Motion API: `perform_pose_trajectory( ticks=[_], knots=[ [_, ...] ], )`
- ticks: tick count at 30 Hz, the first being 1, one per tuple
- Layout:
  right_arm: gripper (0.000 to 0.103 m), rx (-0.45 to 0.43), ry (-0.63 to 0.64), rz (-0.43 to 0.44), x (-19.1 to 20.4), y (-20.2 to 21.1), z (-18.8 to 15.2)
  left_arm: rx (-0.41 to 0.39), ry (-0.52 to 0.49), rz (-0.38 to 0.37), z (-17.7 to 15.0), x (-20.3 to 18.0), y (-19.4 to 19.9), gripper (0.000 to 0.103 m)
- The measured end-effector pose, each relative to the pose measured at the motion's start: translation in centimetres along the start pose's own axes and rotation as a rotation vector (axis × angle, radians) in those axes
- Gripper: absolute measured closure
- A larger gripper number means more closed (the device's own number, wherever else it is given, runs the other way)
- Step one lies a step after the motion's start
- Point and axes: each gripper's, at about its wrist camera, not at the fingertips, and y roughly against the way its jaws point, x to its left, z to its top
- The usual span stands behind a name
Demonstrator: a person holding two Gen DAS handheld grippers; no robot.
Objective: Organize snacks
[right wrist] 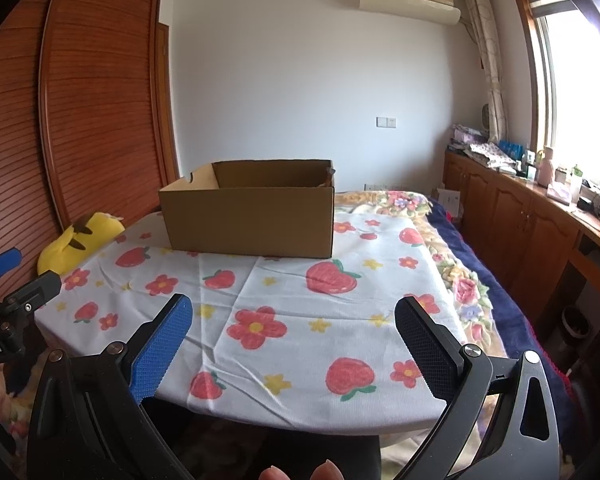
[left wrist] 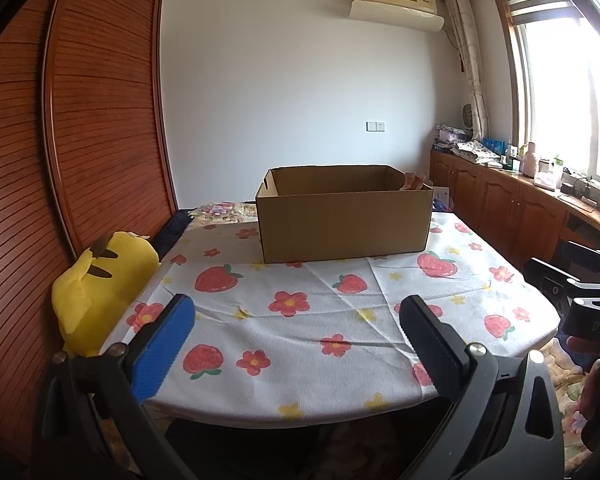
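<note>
An open brown cardboard box (left wrist: 344, 220) (right wrist: 252, 216) stands at the far side of a table covered by a white cloth with strawberries and flowers (left wrist: 300, 320) (right wrist: 284, 320). The top of an orange snack packet (left wrist: 414, 181) peeks over the box's far right corner; the rest of the inside is hidden. A pile of pale snack packets (left wrist: 224, 213) lies behind the box on the left. My left gripper (left wrist: 296, 320) hangs open over the near edge of the cloth, holding nothing. My right gripper (right wrist: 292, 320) is open and empty too, well short of the box.
A yellow plush toy (left wrist: 96, 292) (right wrist: 80, 240) lies at the table's left edge against the wooden wardrobe (left wrist: 100, 120). A floral bed cover (right wrist: 460, 272) lies right of the table. Wooden cabinets (right wrist: 520, 220) with clutter run under the window. Fingertips of a hand (right wrist: 300, 472) show at the bottom edge.
</note>
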Motion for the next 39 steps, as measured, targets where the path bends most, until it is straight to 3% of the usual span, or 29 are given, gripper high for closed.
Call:
perform_pose_trajectory(
  ticks=[39],
  knots=[
    [0.000,0.000,0.000,0.002,-0.04,0.19,0.07,-0.014,0.006,0.009,0.15,-0.06,0.51,0.000]
  ],
)
